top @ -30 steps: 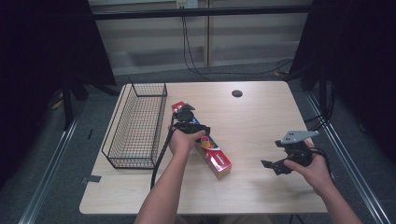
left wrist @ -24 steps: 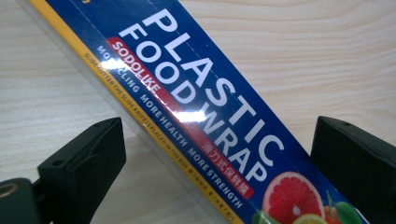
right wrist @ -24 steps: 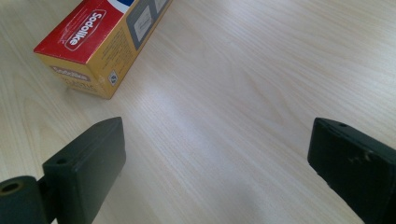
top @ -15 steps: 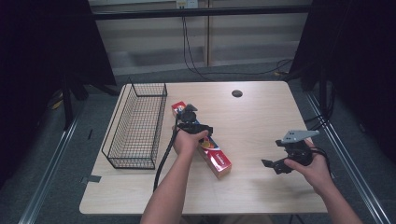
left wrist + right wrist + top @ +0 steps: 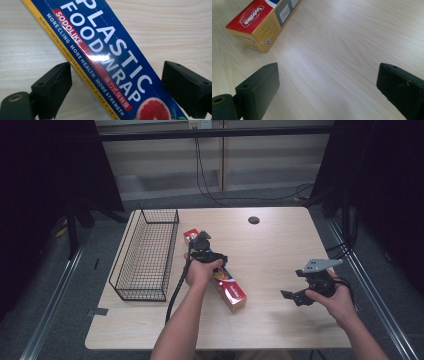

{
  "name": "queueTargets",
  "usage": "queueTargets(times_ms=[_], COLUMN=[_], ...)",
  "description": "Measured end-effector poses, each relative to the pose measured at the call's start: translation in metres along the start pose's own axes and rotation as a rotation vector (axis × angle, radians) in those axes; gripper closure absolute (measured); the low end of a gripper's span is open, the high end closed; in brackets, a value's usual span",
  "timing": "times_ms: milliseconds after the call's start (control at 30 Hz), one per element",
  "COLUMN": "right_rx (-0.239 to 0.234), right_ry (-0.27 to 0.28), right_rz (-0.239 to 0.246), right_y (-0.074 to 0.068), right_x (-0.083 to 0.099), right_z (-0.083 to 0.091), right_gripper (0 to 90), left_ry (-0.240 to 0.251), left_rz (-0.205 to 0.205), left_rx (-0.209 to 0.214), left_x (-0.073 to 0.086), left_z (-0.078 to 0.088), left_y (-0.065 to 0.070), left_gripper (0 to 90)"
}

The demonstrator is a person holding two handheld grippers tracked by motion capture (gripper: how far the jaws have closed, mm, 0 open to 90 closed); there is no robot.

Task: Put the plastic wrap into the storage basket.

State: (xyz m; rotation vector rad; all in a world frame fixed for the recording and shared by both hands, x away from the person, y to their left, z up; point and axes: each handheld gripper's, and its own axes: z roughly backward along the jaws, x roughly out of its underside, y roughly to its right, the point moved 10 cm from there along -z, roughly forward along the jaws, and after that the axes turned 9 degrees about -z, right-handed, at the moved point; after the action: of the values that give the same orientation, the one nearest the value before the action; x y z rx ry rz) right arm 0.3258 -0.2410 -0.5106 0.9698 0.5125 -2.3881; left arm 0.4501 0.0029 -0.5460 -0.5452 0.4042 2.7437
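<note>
**Left tool closing round the plastic wrap box, wire basket waiting beside it**

While the person's forearms come in over the near edge of the worktop (image 5: 280, 330), the right tool (image 5: 289, 296) sits nearest, held low above bare wood on the right side. Its jaws are spread wide with nothing between them; its own view looks past them toward the near end of the box, well apart. It seems parked out of the way, since the job in hand probably needs one hand.

Farther in, near the middle, the plastic wrap box (image 5: 233, 292) lies flat and slanted, its red end toward the person and its far end pointing at the basket's far corner. The left tool (image 5: 205, 251) is set down over the far half of the box. In the left gripper view the box (image 5: 110, 57) runs diagonally between the two black jaws, which straddle its narrow width, likely because that is the only span they can take. The jaws have just been closing, yet a sliver of wood shows on each side, so they are not yet pressing on it.

Beyond and to the left stands the black wire basket (image 5: 131, 265), just beside the box's far end, a likely destination.
</note>
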Motion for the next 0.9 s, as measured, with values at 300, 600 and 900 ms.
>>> queueTargets(times_ms=[300,600,900], right_rx=[-0.007,-0.006,-0.007], right_ry=[0.001,0.004,-0.004], right_rz=[0.005,0.005,0.01], right_y=[-0.002,-0.001,-0.003], right_x=[-0.001,-0.002,-0.002], right_z=[-0.001,-0.001,-0.004], right_gripper=[4.4,4.4,4.5], left_ry=[-0.065,-0.103,-0.105], left_rz=[0.019,0.024,0.035], left_rx=[-0.016,-0.037,-0.072], left_x=[0.007,0.016,0.019], left_z=[0.009,0.021,0.027], left_y=[-0.009,-0.022,-0.033], left_gripper=[19.9,28.2,32.2])
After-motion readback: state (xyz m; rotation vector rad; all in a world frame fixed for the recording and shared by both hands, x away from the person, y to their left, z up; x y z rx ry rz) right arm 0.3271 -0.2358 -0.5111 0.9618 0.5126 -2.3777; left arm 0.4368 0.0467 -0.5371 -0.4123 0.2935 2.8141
